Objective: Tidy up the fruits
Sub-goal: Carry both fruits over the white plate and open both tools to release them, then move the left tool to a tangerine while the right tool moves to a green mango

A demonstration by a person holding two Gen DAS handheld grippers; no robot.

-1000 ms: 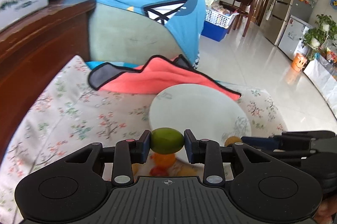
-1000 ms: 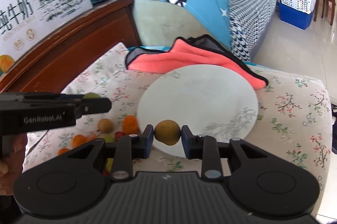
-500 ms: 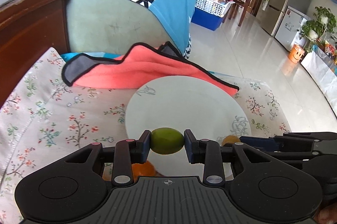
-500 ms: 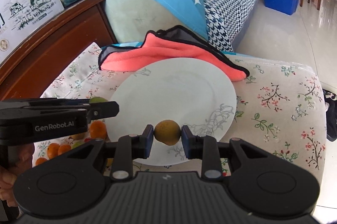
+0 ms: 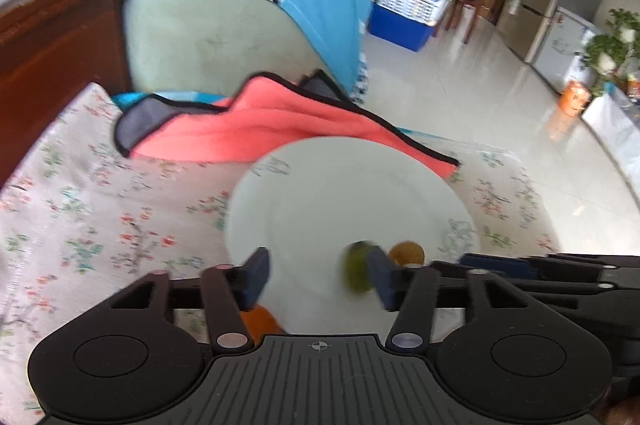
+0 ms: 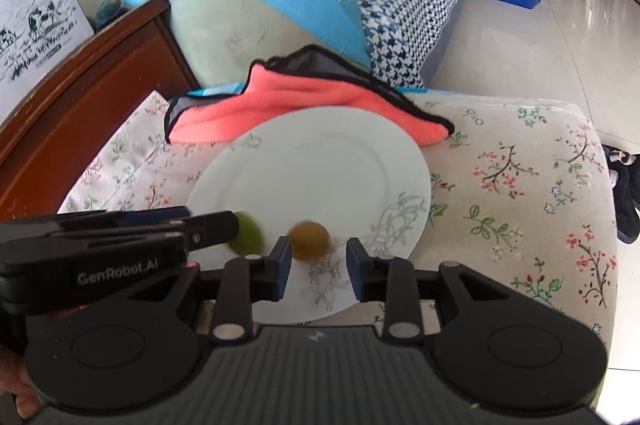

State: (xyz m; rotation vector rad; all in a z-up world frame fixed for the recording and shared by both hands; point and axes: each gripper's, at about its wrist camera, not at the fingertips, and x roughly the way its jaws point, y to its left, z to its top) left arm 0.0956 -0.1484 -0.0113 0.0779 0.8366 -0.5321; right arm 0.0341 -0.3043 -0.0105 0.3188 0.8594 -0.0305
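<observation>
A floral-covered cushion point(image 6: 520, 185) carries a white plate point(image 6: 320, 161). Over the plate's near-left edge, the left gripper point(image 5: 316, 275) has just been opening, jaws released; the blurred green fruit point(image 5: 356, 271) sits against its right finger. The right gripper point(image 6: 318, 263) has also just been opening, with the brown fruit point(image 6: 310, 239) loose between its jaws, beside the left finger.

Two wrist cams, angled down, close over shared plate point(image 5: 352, 193).

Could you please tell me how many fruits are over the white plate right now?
2: a green fruit by the left gripper, a brown fruit between the right gripper's fingers.
</observation>
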